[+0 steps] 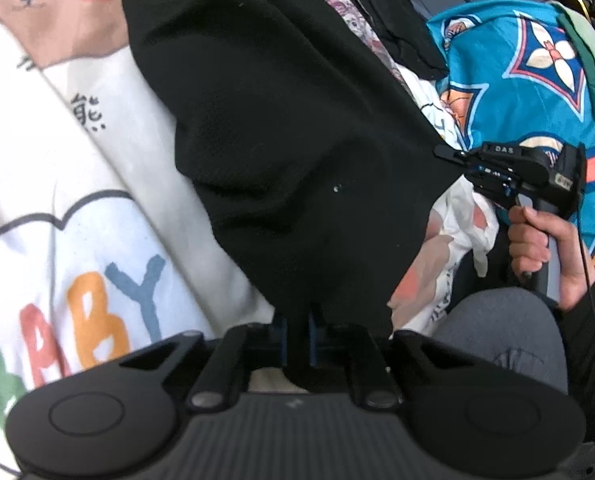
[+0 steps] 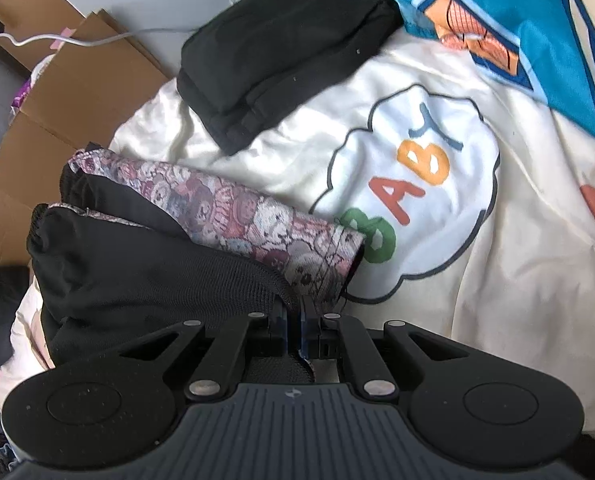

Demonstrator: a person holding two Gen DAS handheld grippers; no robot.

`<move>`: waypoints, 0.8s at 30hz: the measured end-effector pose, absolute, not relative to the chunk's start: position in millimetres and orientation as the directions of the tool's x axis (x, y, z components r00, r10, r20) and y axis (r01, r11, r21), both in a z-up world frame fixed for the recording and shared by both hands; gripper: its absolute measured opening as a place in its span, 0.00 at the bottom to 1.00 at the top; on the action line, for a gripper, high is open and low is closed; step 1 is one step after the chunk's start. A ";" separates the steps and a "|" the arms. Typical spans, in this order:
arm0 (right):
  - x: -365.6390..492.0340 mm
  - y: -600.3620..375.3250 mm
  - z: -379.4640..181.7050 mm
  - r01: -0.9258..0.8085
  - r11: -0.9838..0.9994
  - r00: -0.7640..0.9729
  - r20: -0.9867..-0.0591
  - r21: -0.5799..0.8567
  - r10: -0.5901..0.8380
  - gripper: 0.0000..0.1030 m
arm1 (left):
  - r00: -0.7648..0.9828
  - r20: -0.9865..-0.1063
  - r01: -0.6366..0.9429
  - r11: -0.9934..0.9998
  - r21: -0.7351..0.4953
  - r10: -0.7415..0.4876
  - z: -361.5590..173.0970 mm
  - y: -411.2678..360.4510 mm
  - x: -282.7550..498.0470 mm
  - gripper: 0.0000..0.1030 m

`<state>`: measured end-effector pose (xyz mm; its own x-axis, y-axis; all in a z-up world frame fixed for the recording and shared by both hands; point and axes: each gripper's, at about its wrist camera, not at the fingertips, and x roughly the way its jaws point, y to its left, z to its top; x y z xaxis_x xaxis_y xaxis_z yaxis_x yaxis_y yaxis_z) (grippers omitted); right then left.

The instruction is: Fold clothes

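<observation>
A black garment (image 1: 281, 120) hangs stretched between both grippers over the bed. At the bottom of the left wrist view my left gripper (image 1: 297, 320) is shut on its lower edge, with black cloth between the pads. Off to the right, a hand (image 1: 537, 240) holds my right gripper (image 1: 443, 153), which pinches another edge of the same cloth. In the right wrist view the right gripper (image 2: 297, 308) is shut on the black garment (image 2: 137, 272) where its purple patterned lining (image 2: 233, 208) shows.
The bed is covered by a white quilt with a "BABY" print (image 2: 417, 184) and a teal cartoon blanket (image 2: 497, 8). A folded pile of black clothes (image 2: 281, 52) lies at the far edge. Cardboard (image 2: 77, 92) lies on the floor beyond. A grey-trousered knee (image 1: 497, 336) is close by.
</observation>
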<state>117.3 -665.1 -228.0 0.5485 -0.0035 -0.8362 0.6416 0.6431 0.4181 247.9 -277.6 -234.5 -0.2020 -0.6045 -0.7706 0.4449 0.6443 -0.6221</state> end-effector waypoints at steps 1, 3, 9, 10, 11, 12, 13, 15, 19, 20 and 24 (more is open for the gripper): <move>118.0 -665.3 -228.8 0.642 0.643 0.544 -0.839 0.418 0.001 0.04 | -0.197 -0.776 0.453 0.646 -0.614 -0.599 -231.1 -277.5 247.4 0.07; 120.8 -664.7 -228.6 0.635 0.657 0.533 -0.846 0.407 0.008 0.04 | -0.188 -0.782 0.465 0.647 -0.604 -0.594 -224.4 -276.4 245.9 0.06; 128.5 -666.6 -218.1 0.606 0.694 0.522 -0.853 0.387 0.020 0.04 | -0.162 -0.795 0.494 0.649 -0.578 -0.585 -201.5 -276.3 245.1 0.05; 130.0 -669.1 -214.9 0.605 0.693 0.525 -0.850 0.393 0.024 0.04 | -0.159 -0.799 0.499 0.651 -0.571 -0.580 -198.4 -277.7 244.7 0.05; 132.6 -671.6 -210.7 0.600 0.694 0.529 -0.848 0.397 0.028 0.04 | -0.156 -0.804 0.505 0.653 -0.564 -0.574 -195.4 -279.2 244.3 0.05; 135.5 -674.0 -206.1 0.595 0.698 0.532 -0.846 0.399 0.030 0.04 | -0.153 -0.810 0.511 0.656 -0.555 -0.566 -192.6 -281.5 243.5 0.05; 138.6 -676.1 -200.9 0.587 0.704 0.535 -0.844 0.398 0.031 0.04 | -0.150 -0.816 0.517 0.659 -0.546 -0.558 -189.7 -283.9 242.7 0.05; 145.6 -679.7 -190.5 0.568 0.722 0.542 -0.840 0.395 0.032 0.04 | -0.142 -0.827 0.536 0.661 -0.526 -0.543 -183.2 -289.7 241.1 0.05; 160.5 -688.4 -173.3 0.536 0.750 0.552 -0.833 0.387 0.035 0.04 | -0.124 -0.835 0.564 0.655 -0.504 -0.536 -169.3 -301.3 241.0 0.05; 163.4 -691.1 -169.8 0.531 0.754 0.555 -0.831 0.387 0.036 0.04 | -0.118 -0.835 0.569 0.653 -0.500 -0.537 -165.6 -304.3 241.6 0.05; 172.8 -703.6 -155.6 0.515 0.760 0.576 -0.817 0.397 0.037 0.04 | -0.114 -0.819 0.568 0.640 -0.518 -0.562 -155.2 -313.8 244.1 0.04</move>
